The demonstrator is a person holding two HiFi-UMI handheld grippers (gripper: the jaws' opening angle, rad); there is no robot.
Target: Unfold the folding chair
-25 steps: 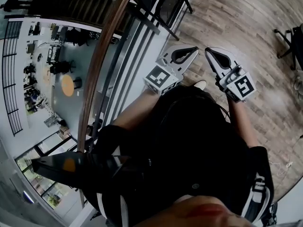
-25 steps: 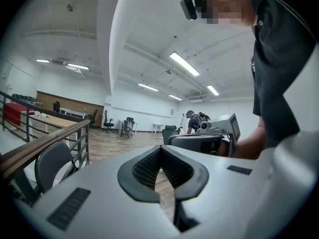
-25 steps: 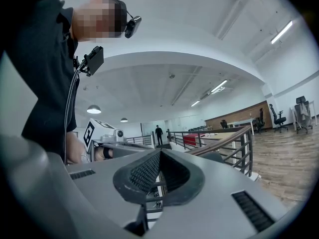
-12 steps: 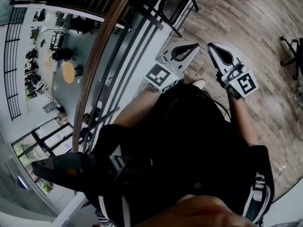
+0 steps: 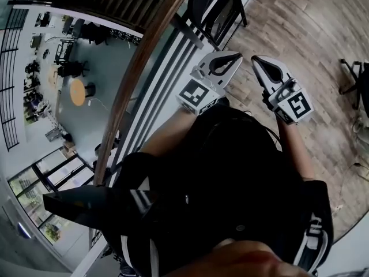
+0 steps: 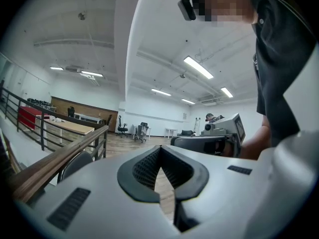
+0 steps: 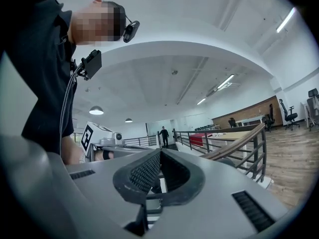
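Jaws pressed together and empty, the left gripper [image 5: 233,57] and right gripper [image 5: 259,62] have closed in on the folding chair [image 5: 210,4], which stands just beside the railing [image 5: 144,56], not yet touched.

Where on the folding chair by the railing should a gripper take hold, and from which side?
Probably the rounded top edge of the chair back, coming from the open floor side. The railing closes off the other side, and that edge looks like the part facing up, clear of the legs.
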